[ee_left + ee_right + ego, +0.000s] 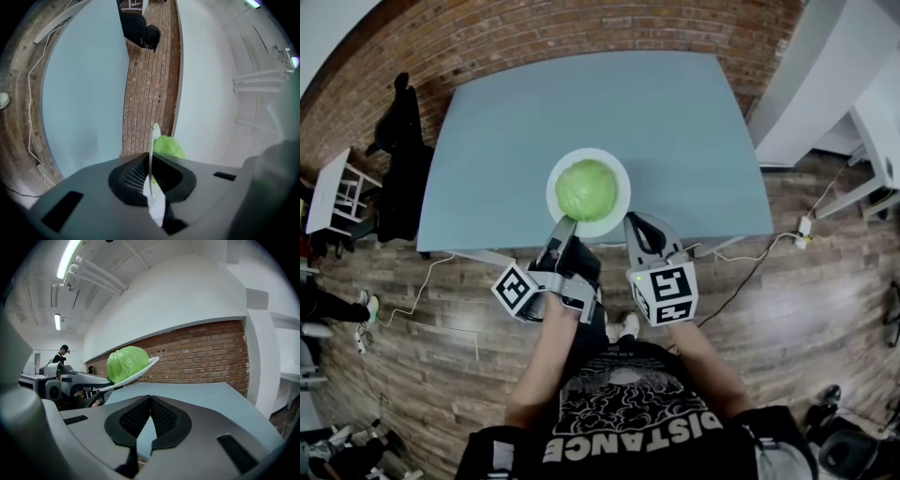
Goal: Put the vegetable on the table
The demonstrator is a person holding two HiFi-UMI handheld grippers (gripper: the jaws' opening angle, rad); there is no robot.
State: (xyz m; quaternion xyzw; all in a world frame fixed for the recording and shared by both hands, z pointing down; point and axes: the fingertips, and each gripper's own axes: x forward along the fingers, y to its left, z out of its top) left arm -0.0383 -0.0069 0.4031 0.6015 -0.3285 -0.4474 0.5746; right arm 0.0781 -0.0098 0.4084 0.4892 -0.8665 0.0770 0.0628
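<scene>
Clamping the near rim of a round white ceramic plate (153,140) in the left gripper (151,161), both jaws pressed shut onto the thin edge, seen edge-on in that gripper's own view. On the plate, a round pale green cabbage (587,189), sitting near the middle and touched by neither tool.

Seen from the right gripper view, plate tilted, far rim higher than the gripped side, over the near part of a matte blue-grey rectangular table (516,131). No telling whether any part of the plate rests on the tabletop.

Right gripper (150,401) closed right down, pads together with nothing between them. In the head view, just beside the plate's right near rim and holding none of it.

Behind the table, a red brick wall (581,28). All around, a brown wood-plank floor (431,356), with a thin white cable (750,261) running from under the table's right near corner to a white plug block (804,228).

Left of the table, dark clothing (401,159) hung up close to its edge, and beyond that a small white frame stand (333,192).

Far off in the right gripper view, a person (62,352) in a dark cap, under long ceiling tube lights (68,258).
</scene>
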